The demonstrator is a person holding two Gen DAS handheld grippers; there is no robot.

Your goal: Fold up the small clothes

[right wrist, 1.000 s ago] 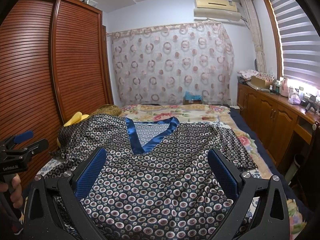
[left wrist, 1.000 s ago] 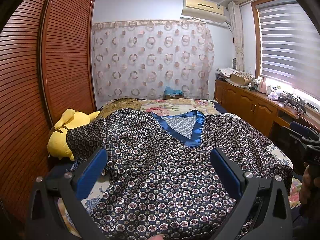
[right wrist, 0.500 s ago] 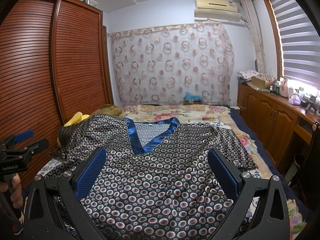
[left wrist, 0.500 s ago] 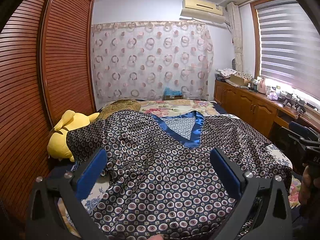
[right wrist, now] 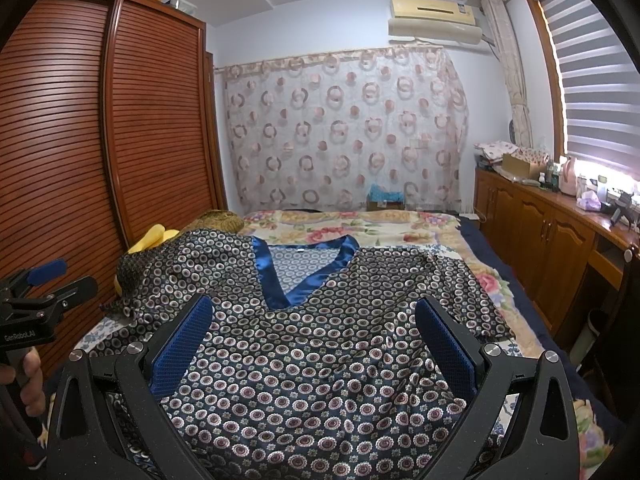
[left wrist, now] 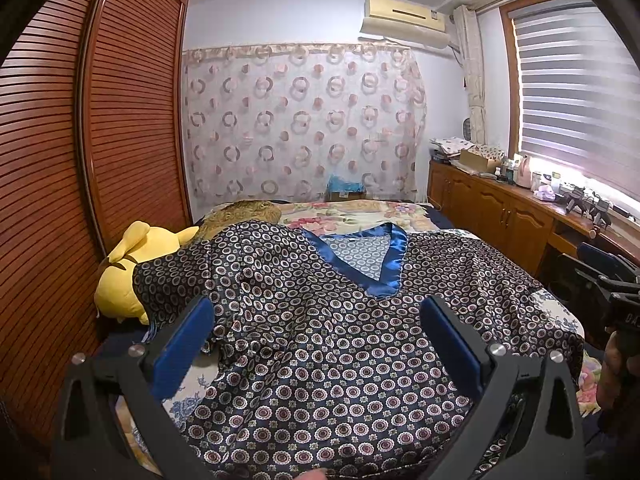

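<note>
A dark satin top (left wrist: pixel 320 340) (right wrist: pixel 320 340) with a ring pattern and a shiny blue V-neck trim (left wrist: pixel 360 264) (right wrist: pixel 296 276) lies spread face up on the bed, sleeves out to both sides. My left gripper (left wrist: pixel 318 336) hovers open over its lower left part, nothing between the blue pads (left wrist: pixel 182 344). My right gripper (right wrist: pixel 316 332) hovers open over the lower right part. In the left wrist view the right gripper (left wrist: pixel 612 280) shows at the right edge; in the right wrist view the left gripper (right wrist: pixel 44 280) shows at the left edge, held by a hand (right wrist: pixel 30 384).
A floral bedspread (right wrist: pixel 360 228) covers the bed. A yellow plush toy (left wrist: pixel 128 268) lies at the bed's left side, partly under a sleeve. A slatted wooden wardrobe (left wrist: pixel 80 160) runs along the left. Wooden cabinets (right wrist: pixel 540 236) with clutter line the right under the window.
</note>
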